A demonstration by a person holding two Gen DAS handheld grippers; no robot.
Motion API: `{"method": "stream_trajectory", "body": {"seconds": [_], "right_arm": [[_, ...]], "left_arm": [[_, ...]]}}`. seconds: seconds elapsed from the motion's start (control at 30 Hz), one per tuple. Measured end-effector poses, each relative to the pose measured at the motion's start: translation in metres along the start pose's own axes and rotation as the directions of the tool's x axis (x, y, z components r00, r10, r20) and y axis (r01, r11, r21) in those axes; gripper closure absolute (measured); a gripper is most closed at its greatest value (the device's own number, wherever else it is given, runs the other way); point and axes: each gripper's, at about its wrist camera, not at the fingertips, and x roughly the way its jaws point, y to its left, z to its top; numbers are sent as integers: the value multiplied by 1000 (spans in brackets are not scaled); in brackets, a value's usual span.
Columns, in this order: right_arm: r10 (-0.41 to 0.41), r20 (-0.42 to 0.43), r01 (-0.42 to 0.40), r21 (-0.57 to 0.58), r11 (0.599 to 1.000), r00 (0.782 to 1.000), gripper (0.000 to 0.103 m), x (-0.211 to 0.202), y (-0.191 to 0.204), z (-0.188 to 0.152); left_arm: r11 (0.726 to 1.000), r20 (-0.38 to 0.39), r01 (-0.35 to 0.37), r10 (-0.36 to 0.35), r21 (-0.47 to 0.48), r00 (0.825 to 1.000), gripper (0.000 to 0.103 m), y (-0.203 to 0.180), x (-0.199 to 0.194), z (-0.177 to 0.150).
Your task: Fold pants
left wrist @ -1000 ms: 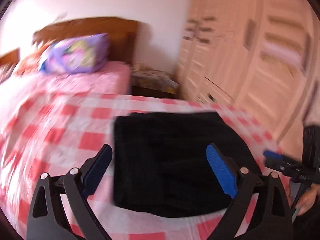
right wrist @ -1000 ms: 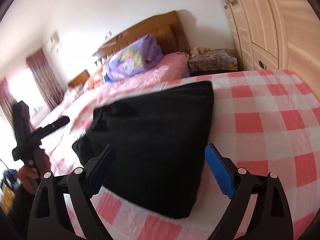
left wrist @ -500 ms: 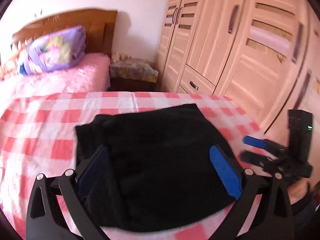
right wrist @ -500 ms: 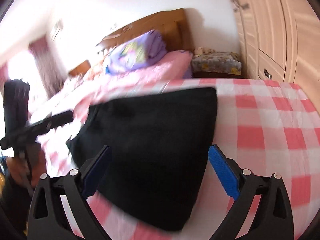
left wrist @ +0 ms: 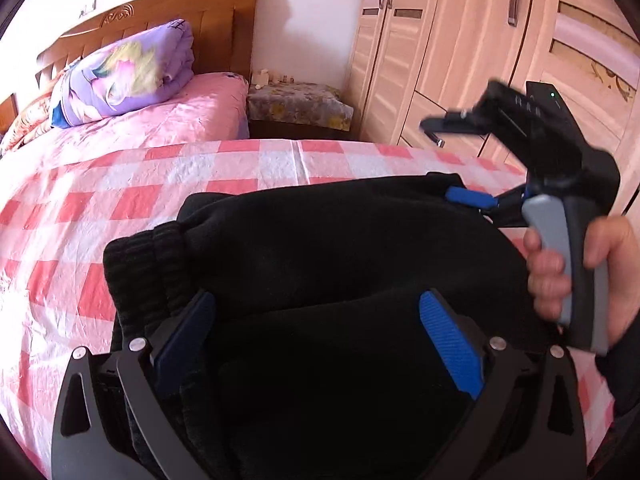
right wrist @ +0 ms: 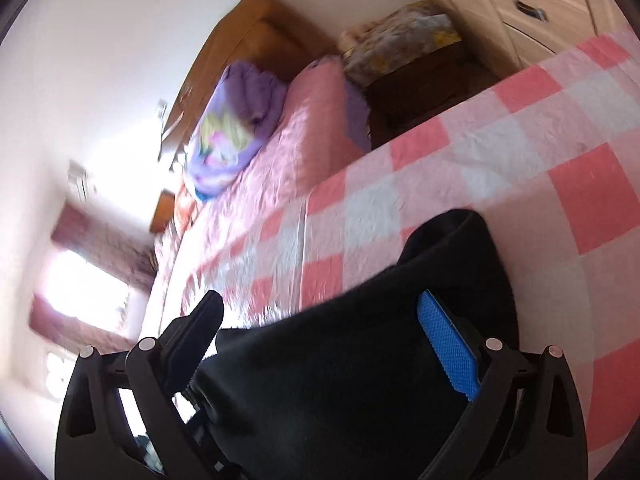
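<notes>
The black pants (left wrist: 320,248) lie folded in a thick bundle on the pink checked bedspread (left wrist: 120,184). My left gripper (left wrist: 316,336) is open, its blue pads wide apart, low over the near edge of the bundle by the ribbed cuffs (left wrist: 140,264). My right gripper (right wrist: 320,340) is open and tilted, with the pants (right wrist: 360,380) between and under its fingers. In the left wrist view the right gripper (left wrist: 472,196) shows at the bundle's far right edge, held by a hand (left wrist: 560,276).
A purple folded quilt (left wrist: 124,76) lies at the head of the bed by the wooden headboard (left wrist: 160,16). A covered nightstand (left wrist: 296,108) stands beside the bed. A tall wooden wardrobe (left wrist: 460,40) fills the right side.
Both grippers have come down and forward onto the pants. The right gripper has rolled sideways and moved to the bundle's right edge. The pants now fill the space between both pairs of fingers.
</notes>
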Motion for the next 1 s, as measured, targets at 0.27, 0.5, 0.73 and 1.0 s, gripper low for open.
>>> {"method": "stream_trajectory", "body": {"seconds": [0.27, 0.5, 0.73, 1.0], "right_arm": [[174, -206, -200, -110, 974, 963, 4, 4, 58, -31], [-7, -19, 5, -104, 995, 1000, 5, -3, 36, -19], [213, -33, -214, -267, 940, 976, 4, -91, 64, -84], [229, -91, -240, -133, 962, 969, 4, -84, 11, -135]], "left_arm": [[999, -2, 29, -29, -30, 1000, 1, 8, 2, 2], [1000, -35, 23, -24, -18, 999, 1, 7, 4, 4], [992, 46, 96, -92, -84, 995, 2, 8, -46, -9], [986, 1, -109, 110, 127, 994, 1, -24, -49, -41]]}}
